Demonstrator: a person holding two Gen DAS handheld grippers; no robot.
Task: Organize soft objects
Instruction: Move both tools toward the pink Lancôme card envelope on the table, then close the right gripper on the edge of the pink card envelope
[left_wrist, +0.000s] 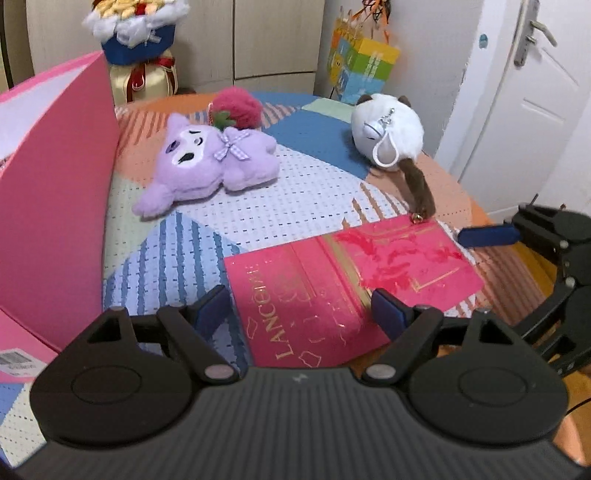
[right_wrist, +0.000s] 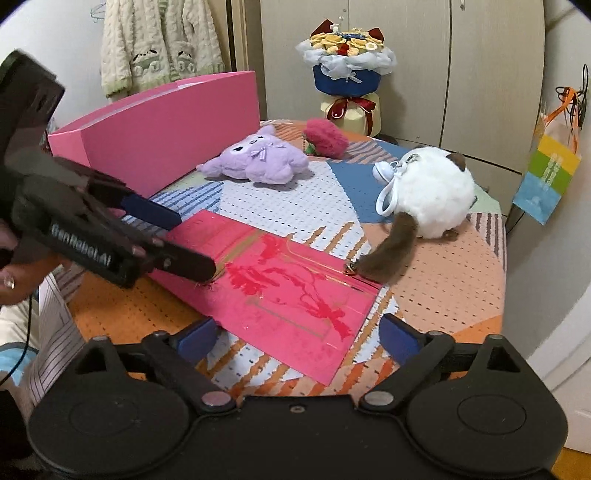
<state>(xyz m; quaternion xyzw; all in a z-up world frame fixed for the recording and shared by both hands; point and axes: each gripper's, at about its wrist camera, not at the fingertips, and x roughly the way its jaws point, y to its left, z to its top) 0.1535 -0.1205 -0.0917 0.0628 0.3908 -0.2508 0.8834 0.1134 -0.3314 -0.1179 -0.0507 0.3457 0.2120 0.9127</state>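
Note:
A purple plush lies on the round table, with a pink strawberry plush just behind it. A white round plush with a brown tail lies at the right. A flat pink Lancome bag lies in front. My left gripper is open and empty over the bag's near end. My right gripper is open and empty over the bag's right end.
A tall pink box stands open at the table's left. A bouquet and a colourful paper bag stand behind the patterned tablecloth. A white door is at the right.

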